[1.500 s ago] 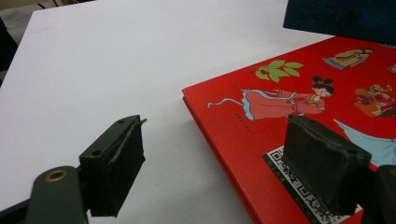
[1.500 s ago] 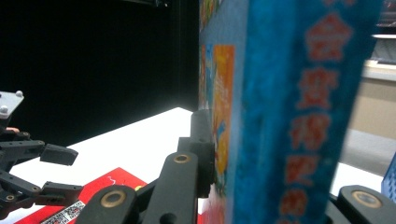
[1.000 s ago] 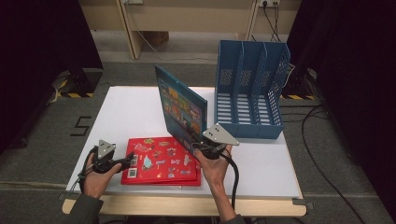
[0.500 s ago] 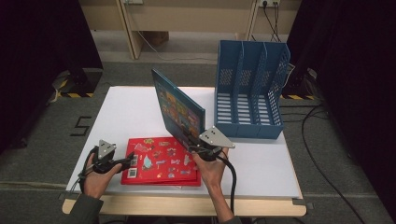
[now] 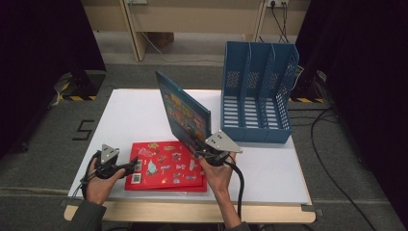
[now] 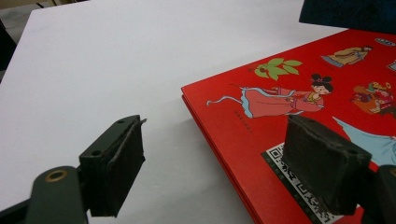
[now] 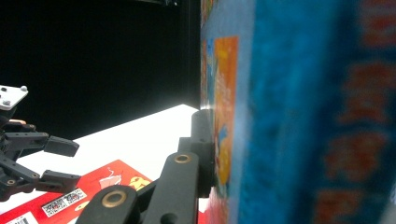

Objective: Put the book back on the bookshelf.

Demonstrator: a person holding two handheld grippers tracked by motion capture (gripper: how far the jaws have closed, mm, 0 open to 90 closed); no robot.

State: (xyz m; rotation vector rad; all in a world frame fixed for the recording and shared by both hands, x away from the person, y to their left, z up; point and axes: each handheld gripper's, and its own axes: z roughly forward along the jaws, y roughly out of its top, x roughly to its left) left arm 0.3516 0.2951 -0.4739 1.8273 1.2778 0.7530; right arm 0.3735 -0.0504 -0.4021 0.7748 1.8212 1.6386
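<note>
— Where is the blue book (image 5: 185, 111) held?
— It is pinched upright by the right gripper (image 5: 208, 153), left of the blue rack (image 5: 258, 91).
— And the left gripper (image 5: 126, 167)?
— Spread wide, at the near-left edge of the red book (image 5: 166, 166) — nothing is pinched.

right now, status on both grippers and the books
Right gripper shut on blue book, held tilted up off the table. Left gripper open at red book's left edge, one jaw over the cover. File rack stands clear, behind right.
</note>
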